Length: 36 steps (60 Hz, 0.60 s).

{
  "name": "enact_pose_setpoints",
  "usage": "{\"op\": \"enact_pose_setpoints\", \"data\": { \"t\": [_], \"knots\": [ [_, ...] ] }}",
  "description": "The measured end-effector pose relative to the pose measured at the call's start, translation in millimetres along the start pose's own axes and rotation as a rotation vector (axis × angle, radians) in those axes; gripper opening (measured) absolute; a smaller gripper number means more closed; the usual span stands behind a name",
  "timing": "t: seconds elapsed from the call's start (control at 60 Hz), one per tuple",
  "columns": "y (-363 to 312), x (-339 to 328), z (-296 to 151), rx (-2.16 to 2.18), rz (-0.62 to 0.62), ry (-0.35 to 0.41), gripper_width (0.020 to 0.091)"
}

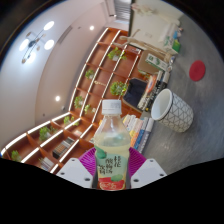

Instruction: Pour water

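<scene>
Holding a drink bottle up in the claw

Squeezing the bottle between both fingers of the gripper, near a white cup on the right, with wooden shelves far behind

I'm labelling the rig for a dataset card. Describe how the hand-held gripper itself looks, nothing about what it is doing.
Only the tips of the hand-held gripper show. Its two fingers are pale grey or white, flat and angular, widening toward the camera. Each carries a pink to magenta pad on its inner face. No cables, printed markings, hand or sleeve are visible in this view.
</scene>
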<state>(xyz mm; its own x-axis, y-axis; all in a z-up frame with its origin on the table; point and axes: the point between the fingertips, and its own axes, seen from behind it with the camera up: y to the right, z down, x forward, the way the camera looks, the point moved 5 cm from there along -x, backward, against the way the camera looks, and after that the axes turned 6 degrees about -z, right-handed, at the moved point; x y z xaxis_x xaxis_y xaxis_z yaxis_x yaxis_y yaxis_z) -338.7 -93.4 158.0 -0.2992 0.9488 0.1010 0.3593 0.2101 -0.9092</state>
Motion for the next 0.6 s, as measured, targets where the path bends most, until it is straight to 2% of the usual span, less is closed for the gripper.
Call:
{"op": "enact_pose_setpoints", "data": {
  "t": [0.05, 0.167, 0.4, 0.6],
  "knots": [
    [-17, 1, -6, 0.151, -0.023, 0.044, 0.0377],
    [-3, 21, -27, 0.394, -0.069, 0.121, 0.0376],
    [3, 35, -54, 0.81, -0.162, 0.225, 0.0377],
    [15, 35, -54, 0.931, -0.148, 0.235, 0.0376]
  ]
}}
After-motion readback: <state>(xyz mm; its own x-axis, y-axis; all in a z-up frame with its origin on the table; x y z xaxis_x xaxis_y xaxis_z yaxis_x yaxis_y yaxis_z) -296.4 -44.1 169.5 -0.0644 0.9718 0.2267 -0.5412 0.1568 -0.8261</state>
